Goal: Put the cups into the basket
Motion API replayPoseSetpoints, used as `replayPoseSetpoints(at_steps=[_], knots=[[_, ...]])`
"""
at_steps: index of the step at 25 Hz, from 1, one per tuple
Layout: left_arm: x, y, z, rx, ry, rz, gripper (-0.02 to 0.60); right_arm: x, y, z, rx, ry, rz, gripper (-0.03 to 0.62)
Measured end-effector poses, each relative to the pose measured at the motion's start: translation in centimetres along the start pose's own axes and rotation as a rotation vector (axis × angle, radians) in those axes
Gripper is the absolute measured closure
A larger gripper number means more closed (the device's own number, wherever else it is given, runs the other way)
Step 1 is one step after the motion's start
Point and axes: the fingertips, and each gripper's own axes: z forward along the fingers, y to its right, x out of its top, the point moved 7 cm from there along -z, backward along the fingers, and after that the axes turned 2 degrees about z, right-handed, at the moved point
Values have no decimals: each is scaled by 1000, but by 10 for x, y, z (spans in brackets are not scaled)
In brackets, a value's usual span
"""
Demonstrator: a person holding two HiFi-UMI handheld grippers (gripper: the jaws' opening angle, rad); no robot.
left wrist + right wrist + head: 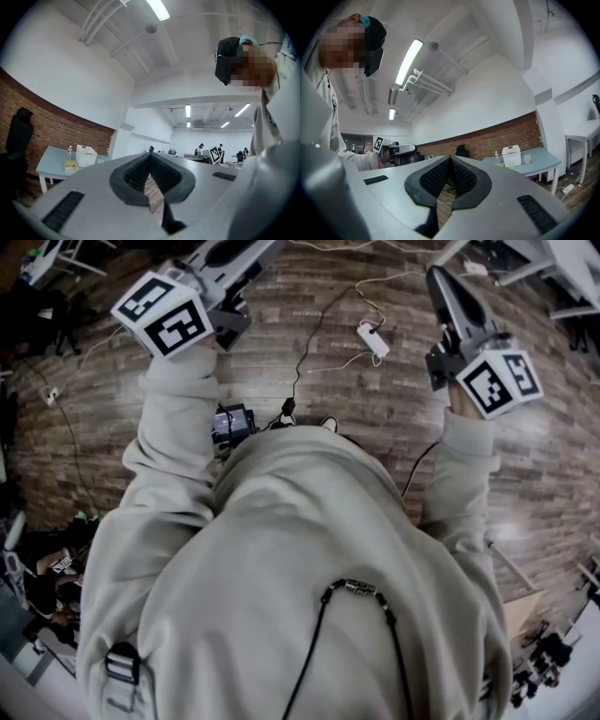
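Observation:
A white basket (86,155) stands on a light-blue table (54,161) far off by the brick wall. The right gripper view shows the same basket (511,155) with a clear cup (527,159) beside it on the table (543,164). My left gripper (150,155) is held level in the air, its jaws meeting at the tips with nothing between them. My right gripper (449,158) is also level, shut and empty. In the head view both grippers (230,259) (441,277) are raised over the wooden floor, far from the table.
A small bottle (70,152) and a yellow item (71,166) sit next to the basket. A black chair (18,136) stands left of the table. Cables and a white adapter (373,338) lie on the floor. Several people (201,149) stand at distant desks.

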Motion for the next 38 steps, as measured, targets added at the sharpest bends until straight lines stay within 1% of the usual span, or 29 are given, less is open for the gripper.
replayPoseSetpoints(at_steps=[3, 8, 10, 12, 15, 17, 19, 21, 23, 25, 28, 33, 38], knots=[[0, 4, 8, -20, 8, 9, 583, -9, 10, -5, 19, 2, 33, 582], [4, -5, 19, 6, 35, -8, 581, -17, 31, -7, 39, 10, 98, 582], [10, -9, 22, 2, 57, -10, 581, -15, 39, -4, 43, 12, 100, 582], [15, -15, 27, -9, 68, 7, 581, -11, 48, 6, 45, 16, 100, 582], [13, -23, 38, -17, 8, 82, 581, -9, 55, 26, 55, 2, 95, 582], [6, -34, 44, -6, -21, 94, 581, -10, 58, 43, 73, -20, 86, 582], [1, -54, 46, -18, -18, 58, 581, -12, 62, 64, 88, -37, 80, 582], [-1, -74, 49, -63, -19, 29, 581, -14, 69, 88, 91, -54, 74, 582], [-4, -97, 55, -89, -38, 46, 581, -17, 78, 115, 85, -74, 71, 582], [-7, -128, 61, -78, -52, 59, 581, -21, 89, 145, 75, -95, 78, 582], [-6, -182, 67, -59, -39, 31, 581, -22, 105, 196, 63, -118, 84, 582], [1, -257, 71, -71, -34, 20, 581, -19, 118, 277, 63, -135, 67, 582], [8, -310, 81, -117, -50, 41, 583, -18, 124, 328, 42, -148, 49, 582]])
